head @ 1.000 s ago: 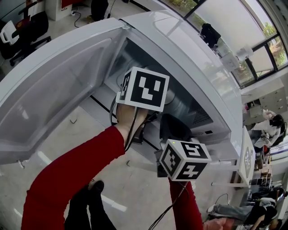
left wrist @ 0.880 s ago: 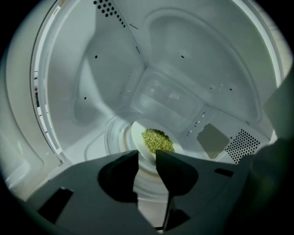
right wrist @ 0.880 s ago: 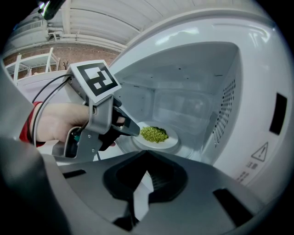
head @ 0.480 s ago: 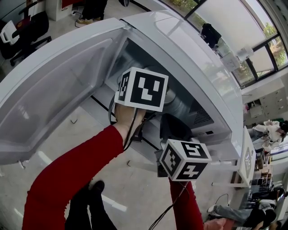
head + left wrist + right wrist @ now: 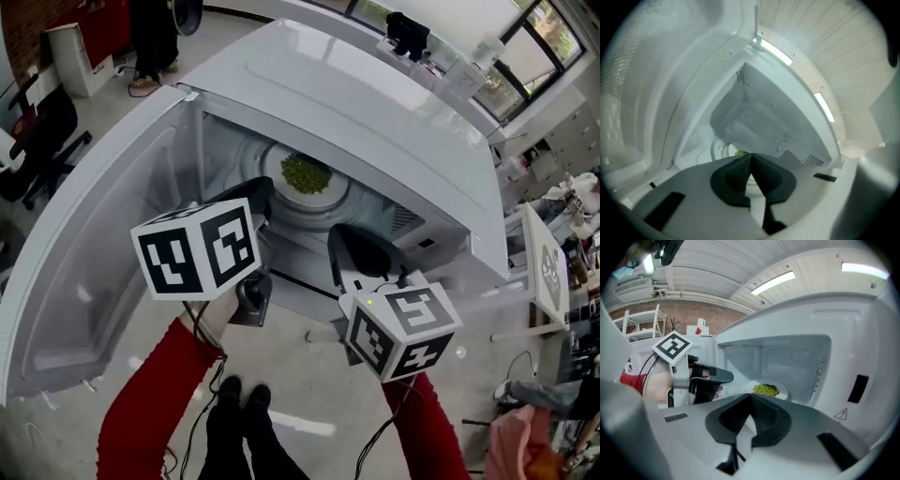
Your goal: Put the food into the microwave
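Since the food [image 5: 306,173] is already sitting on its plate [image 5: 335,195] inside the microwave [image 5: 375,103], toward the back of the cavity, I'm judging the placing part done and the door [image 5: 84,272] the thing left to deal with.

I'm holding both grippers just outside the oven's mouth, noses pointing in and slightly down.
- **Left gripper [image 5: 751,158]:** jaws are pressing together, nothing between them.
- **Right gripper [image 5: 751,399]:** pads are meeting at the tips too, nothing caught, so I'm calling it closed and empty.

Food is lying ahead of both grippers, a little right of the left one's line and a little left of the right one's. Neither is touching the plate.

Key relation: the door is hanging wide open on the left, hinged at the cavity's left wall, its long edge running out from the oven toward me. That's putting it on my left gripper's side, with the right gripper well apart from it, over at the right end of the opening.

So I'm reading the left hand as the nearer one for a push on the door's inner face, sweeping it rightward across the opening. I'm also thinking both noses are going to need pulling clear of the mouth first, or the door is likely hitting them.
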{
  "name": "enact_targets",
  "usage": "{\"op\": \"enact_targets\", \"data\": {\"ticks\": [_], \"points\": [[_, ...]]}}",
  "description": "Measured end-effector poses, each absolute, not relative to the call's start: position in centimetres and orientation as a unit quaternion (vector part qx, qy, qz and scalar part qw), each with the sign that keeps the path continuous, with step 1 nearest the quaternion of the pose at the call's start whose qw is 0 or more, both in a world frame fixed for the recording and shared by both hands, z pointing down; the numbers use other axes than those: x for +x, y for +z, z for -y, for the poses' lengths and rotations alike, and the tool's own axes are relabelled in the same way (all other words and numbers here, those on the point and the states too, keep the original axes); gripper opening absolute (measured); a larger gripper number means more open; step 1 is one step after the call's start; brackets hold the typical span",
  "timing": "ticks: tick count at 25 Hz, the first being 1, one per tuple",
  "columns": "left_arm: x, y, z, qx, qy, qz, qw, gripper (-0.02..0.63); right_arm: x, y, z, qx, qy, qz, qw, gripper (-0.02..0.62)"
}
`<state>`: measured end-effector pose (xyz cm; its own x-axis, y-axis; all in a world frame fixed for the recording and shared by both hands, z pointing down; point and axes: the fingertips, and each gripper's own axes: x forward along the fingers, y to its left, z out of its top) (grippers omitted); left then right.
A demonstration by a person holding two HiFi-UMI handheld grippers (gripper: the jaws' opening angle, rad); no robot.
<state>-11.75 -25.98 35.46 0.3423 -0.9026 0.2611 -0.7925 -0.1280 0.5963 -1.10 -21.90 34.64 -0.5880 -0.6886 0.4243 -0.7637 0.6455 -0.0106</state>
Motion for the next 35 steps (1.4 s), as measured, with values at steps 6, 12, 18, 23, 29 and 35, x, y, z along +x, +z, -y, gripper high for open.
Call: {"op": "enact_targets", "data": {"ticks": [6, 12, 18, 23, 29, 35], "points": [[-9.9, 33.8, 21.9, 0.784, -0.122, 0.51, 0.332, 0.009, 0.2, 32.2, 20.2, 0.398, 0.126, 0.898, 0.138, 0.014], [-8.5, 31.0, 17.8, 0.815, -0.1, 0.506, 0.263, 0.008, 2.7, 30.5, 16.1, 0.395, 0.163, 0.901, 0.081, 0.014], [-7.0, 29.2, 13.7, 0.833, -0.068, 0.499, 0.227, 0.008, 5.3, 29.8, 11.2, 0.408, 0.197, 0.89, 0.051, 0.014], [-5.5, 30.0, 9.1, 0.841, -0.043, 0.49, 0.227, 0.008, 7.2, 29.6, 6.8, 0.415, 0.213, 0.884, 0.031, 0.014], [-3.3, 29.8, 5.6, 0.853, -0.002, 0.494, 0.17, 0.008, 9.1, 28.6, 3.0, 0.427, 0.222, 0.876, -0.022, 0.014], [-2.8, 28.1, 4.1, 0.866, -0.007, 0.478, 0.147, 0.008, 10.5, 28.2, 1.1, 0.441, 0.211, 0.87, -0.055, 0.013]]}}
